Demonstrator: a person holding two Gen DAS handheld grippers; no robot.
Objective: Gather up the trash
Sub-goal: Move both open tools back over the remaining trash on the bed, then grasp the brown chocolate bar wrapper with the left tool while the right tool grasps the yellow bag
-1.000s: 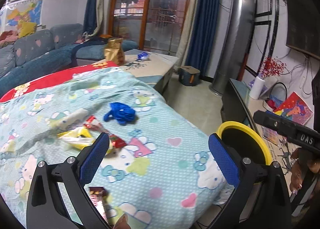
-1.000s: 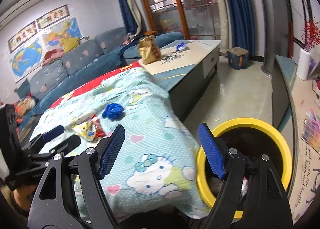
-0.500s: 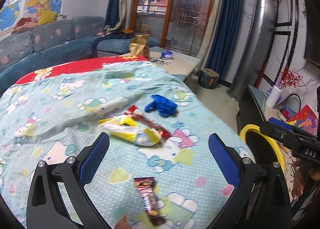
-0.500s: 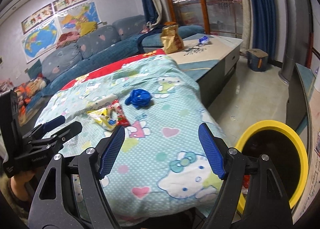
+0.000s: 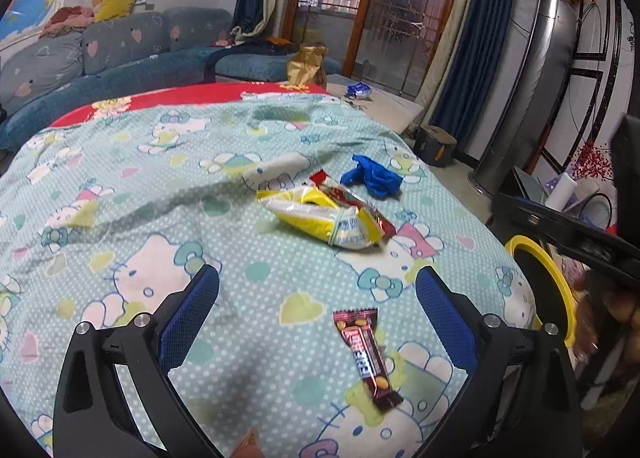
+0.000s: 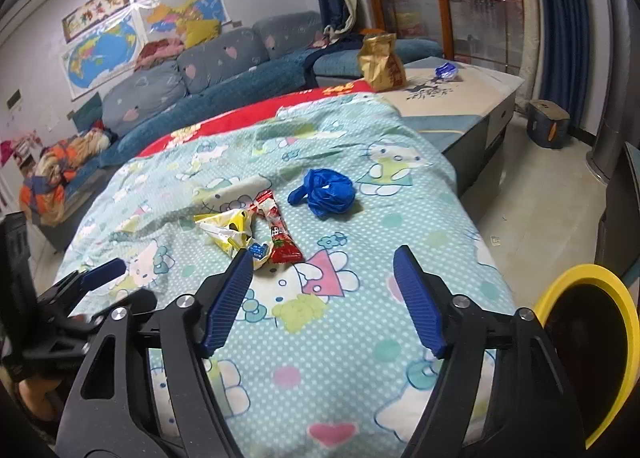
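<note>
Surface w/ a teal cartoon-cat cloth (image 5: 168, 194) draped over it; red cloth (image 5: 168, 98) shows at far edge. On the teal cloth: blue crumpled bag (image 5: 374, 178), red wrapper (image 6: 280, 232) just beside & partly under a yellow/white packet (image 5: 324, 218), white tube-ish item (image 5: 276, 168) behind those, dark brown snack bar wrapper (image 5: 366, 358) apart, at near edge. Beyond the cloth, bare tabletop (image 6: 472, 92) w/ gold-brown bag (image 6: 380, 62) upright, small blue-white wrapper (image 6: 447, 70).

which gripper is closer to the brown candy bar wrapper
Left. The left gripper hangs open right over the brown candy bar wrapper, which lies between its jaws; the right gripper is farther off, and its view doesn't show the wrapper.
</note>
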